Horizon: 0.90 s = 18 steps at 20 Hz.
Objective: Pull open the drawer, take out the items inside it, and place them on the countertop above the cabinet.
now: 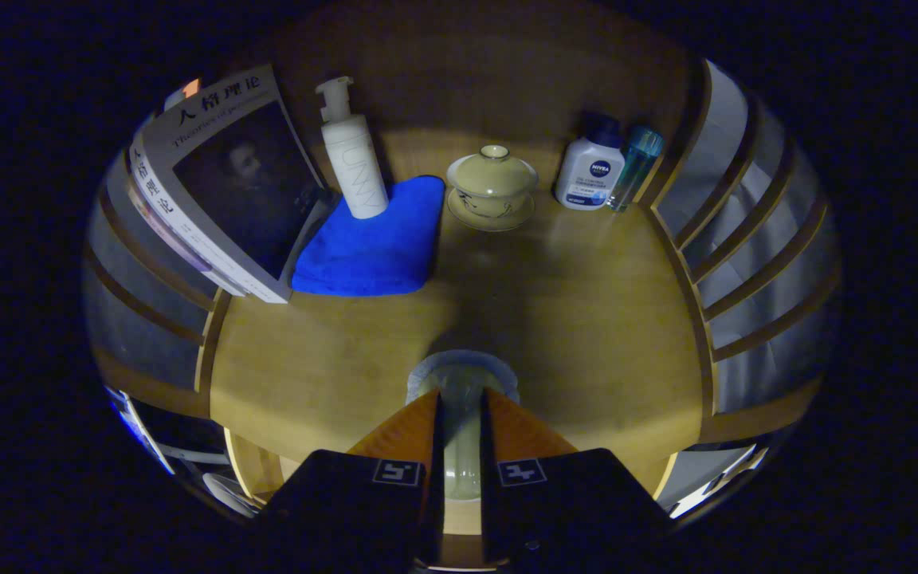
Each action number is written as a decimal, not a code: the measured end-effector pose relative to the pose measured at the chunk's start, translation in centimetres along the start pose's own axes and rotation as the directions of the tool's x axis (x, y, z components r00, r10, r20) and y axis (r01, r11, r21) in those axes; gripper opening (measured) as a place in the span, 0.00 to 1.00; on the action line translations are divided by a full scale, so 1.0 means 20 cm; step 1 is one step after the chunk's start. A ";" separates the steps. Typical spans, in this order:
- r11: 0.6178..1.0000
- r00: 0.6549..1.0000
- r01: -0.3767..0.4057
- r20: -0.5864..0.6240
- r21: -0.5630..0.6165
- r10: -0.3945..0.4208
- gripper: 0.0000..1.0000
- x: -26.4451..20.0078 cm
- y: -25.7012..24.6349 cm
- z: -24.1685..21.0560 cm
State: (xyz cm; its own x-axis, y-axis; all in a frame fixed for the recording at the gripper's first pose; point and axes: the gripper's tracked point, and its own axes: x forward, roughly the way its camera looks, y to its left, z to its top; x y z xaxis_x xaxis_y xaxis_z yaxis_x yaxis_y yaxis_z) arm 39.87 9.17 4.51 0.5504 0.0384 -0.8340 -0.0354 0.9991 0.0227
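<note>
At the upper left of the frame a book point(224, 179) leans tilted against the slatted side wall point(140, 319), its lower corner meeting the countertop point(586, 319); just right of it a blue cloth point(375, 239) lies folded flat on the wood, and a white pump bottle point(351, 155) stands upright on the cloth's far corner, close to the book; at top centre a pale lidded cup point(492, 182) sits on its saucer, just beside the cloth's right edge but apart from it; further right, toward the upper right, a white bottle point(589, 169) with a dark cap stands upright, with a slim teal bottle point(636, 166) right against its right side, both near the right slats point(746, 239); at the bottom centre the gripper point(460, 399) points forward over the countertop, its jaws drawn nearly together with only a narrow gap, and in that gap sits a pale glass point(461, 383) whose rounded rim shows just past the fingertips point(415, 414); both fingers appear to press its sides, the glass low over the bare wood near the front edge.
</note>
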 end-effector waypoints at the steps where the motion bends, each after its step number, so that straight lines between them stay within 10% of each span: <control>1: 1.000 1.000 0.005 0.004 0.001 -0.005 0.23 0.00 -0.01 0.01; 9: 0.999 0.997 -0.018 0.080 0.039 0.015 0.56 -0.06 -0.02 0.02; 18: 0.999 0.983 -0.035 0.183 0.014 0.032 0.63 -0.24 0.03 -0.09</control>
State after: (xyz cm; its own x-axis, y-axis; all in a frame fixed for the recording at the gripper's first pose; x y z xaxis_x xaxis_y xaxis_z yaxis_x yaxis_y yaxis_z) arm 35.77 9.52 7.54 0.6924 0.0731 -0.7178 -0.0432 0.9973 0.0599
